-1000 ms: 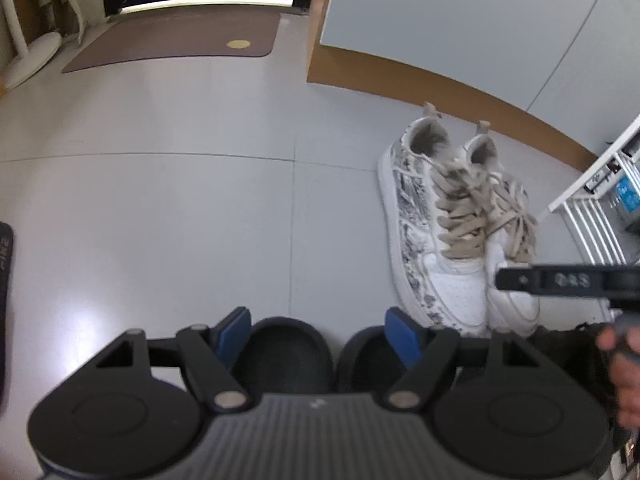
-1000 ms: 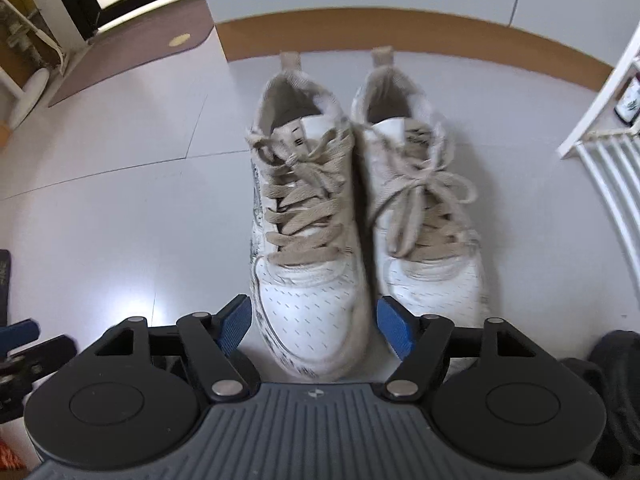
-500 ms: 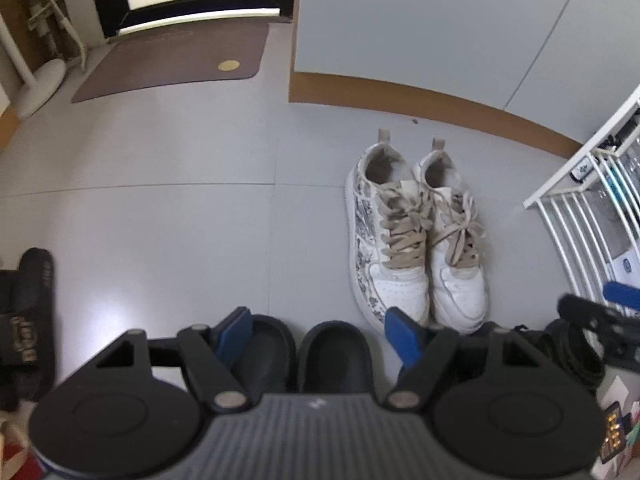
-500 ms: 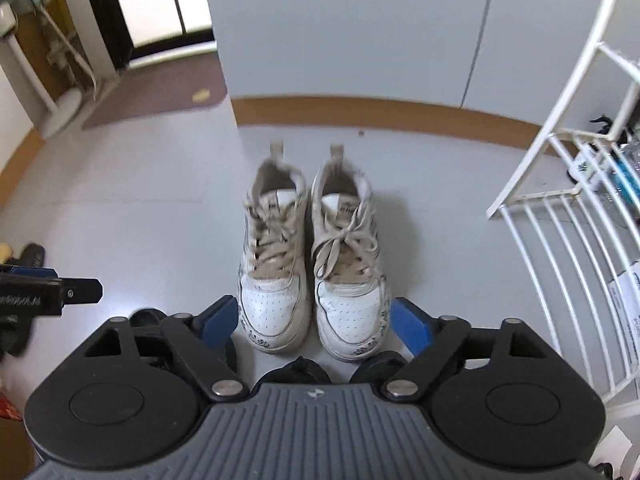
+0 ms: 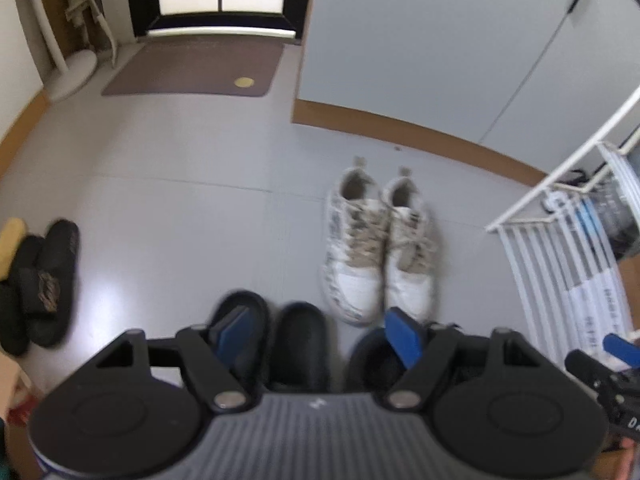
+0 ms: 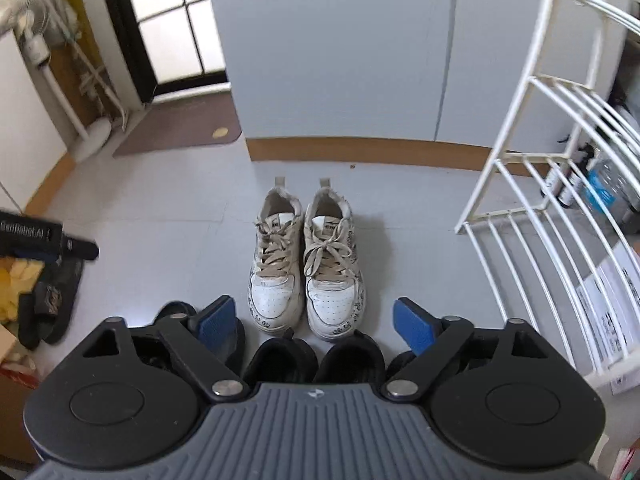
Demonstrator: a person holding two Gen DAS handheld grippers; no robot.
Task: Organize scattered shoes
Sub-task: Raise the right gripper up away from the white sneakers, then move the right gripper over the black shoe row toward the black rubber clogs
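- On the grey floor (image 6: pixel 168 216), close to the brown skirting of the pale cabinet wall (image 6: pixel 344 64), the pair of white sneakers (image 6: pixel 306 268) stood side by side, touching along their inner edges, heels toward the wall and toes toward the cameras.
- Beige laces lay loosely tied over both tongues; a dark printed pattern ran along the soles' outer sides.
- Just in front of the sneakers' toes, a row of black shoes (image 6: pixel 312 360) lay partly hidden behind the right gripper's body.
- Off to the left, black slides (image 5: pixel 48 276) lay apart from that row, with something yellow beside them.
- The right gripper (image 6: pixel 316 324) hung above the floor with nothing between its blue pads (image 6: pixel 412 324); its jaws had just been opening and stood wide apart.
- The left gripper (image 5: pixel 316 338) was likewise released, its blue pads (image 5: pixel 402 336) parted and empty, with the black shoes on the floor far below them.
- A white wire rack (image 6: pixel 560 208) stood to the right of the sneakers, with bottles behind its bars.
- A brown doormat (image 5: pixel 200 68) lay before the glazed door at the far left.
- The left view was somewhat blurred.
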